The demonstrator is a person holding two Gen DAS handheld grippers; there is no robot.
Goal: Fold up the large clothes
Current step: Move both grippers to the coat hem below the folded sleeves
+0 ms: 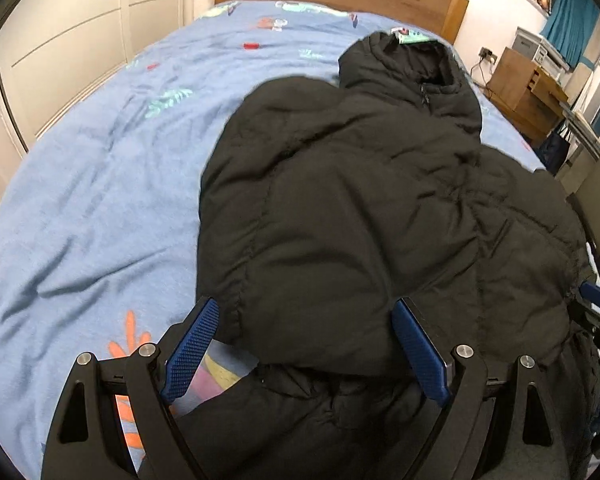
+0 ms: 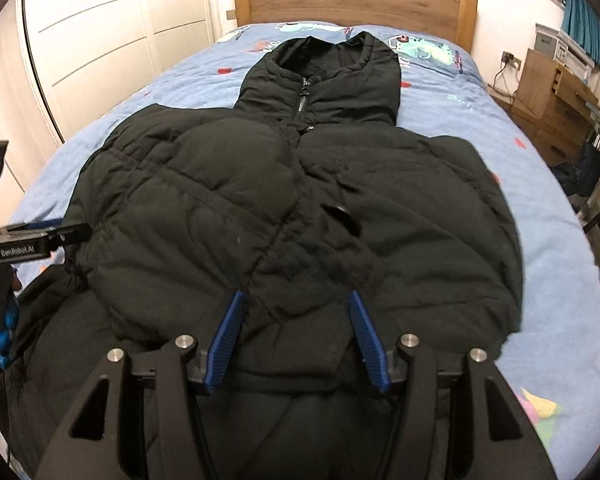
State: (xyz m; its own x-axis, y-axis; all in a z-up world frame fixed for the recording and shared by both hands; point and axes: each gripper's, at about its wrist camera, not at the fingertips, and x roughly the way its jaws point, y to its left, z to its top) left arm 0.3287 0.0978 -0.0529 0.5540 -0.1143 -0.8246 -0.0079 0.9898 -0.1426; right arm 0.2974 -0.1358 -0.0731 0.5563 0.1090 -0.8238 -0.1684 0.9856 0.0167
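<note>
Fingers (image 1: 204, 344) of both grippers gape over a black jacket (image 2: 284, 200) on the blue bedspread (image 1: 80, 200), wooden headboard (image 2: 352, 0) behind.

My left tongs (image 1: 304, 344) carry two black, angular link arms on each side, each with a triangular cut-out and round silver pins at the joints. Their fingers (image 1: 190, 350) are faced with blue pads of fine knurled texture. My right tongs (image 2: 296, 342) are built the same: black arms, silver pins, blue ribbed fingers (image 2: 225, 344). Seen from the right tongs, the left unit's black side bar bears white lettering, with blue beads and a white cord just below it.
</note>
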